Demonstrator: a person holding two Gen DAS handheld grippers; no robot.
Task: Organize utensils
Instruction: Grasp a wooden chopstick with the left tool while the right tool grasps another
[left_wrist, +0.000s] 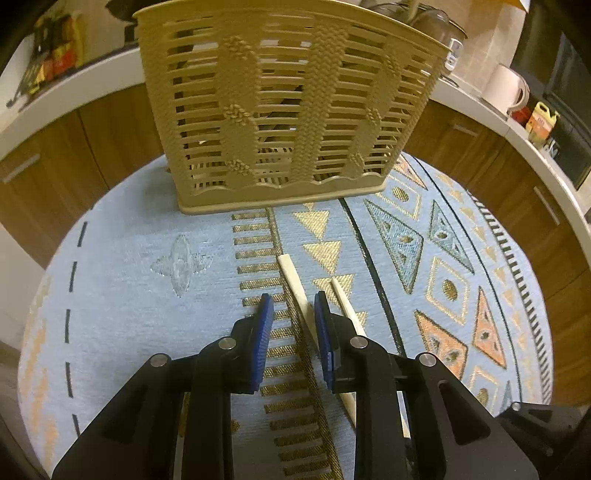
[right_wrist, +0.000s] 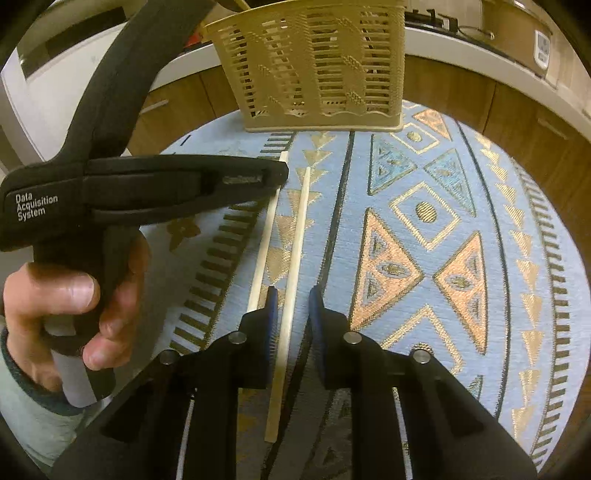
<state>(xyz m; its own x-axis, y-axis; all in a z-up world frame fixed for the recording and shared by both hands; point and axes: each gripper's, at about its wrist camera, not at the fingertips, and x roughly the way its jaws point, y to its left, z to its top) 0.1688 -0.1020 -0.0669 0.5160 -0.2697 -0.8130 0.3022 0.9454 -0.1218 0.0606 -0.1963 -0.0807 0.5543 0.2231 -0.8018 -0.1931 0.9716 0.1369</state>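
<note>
Two pale chopsticks lie side by side on the patterned blue cloth. In the left wrist view my left gripper is open, its jaws on either side of the left chopstick; the right chopstick runs just outside the right finger. In the right wrist view my right gripper is open around the right chopstick, with the left chopstick just outside its left finger. The left gripper shows there from the side, over the far end of the left chopstick. A beige slatted utensil basket stands upright behind the chopsticks.
The round table's cloth ends near the basket; wooden cabinets and a white counter curve behind. A white kettle and yellow bottle stand on the counter at right. My hand holds the left gripper's handle.
</note>
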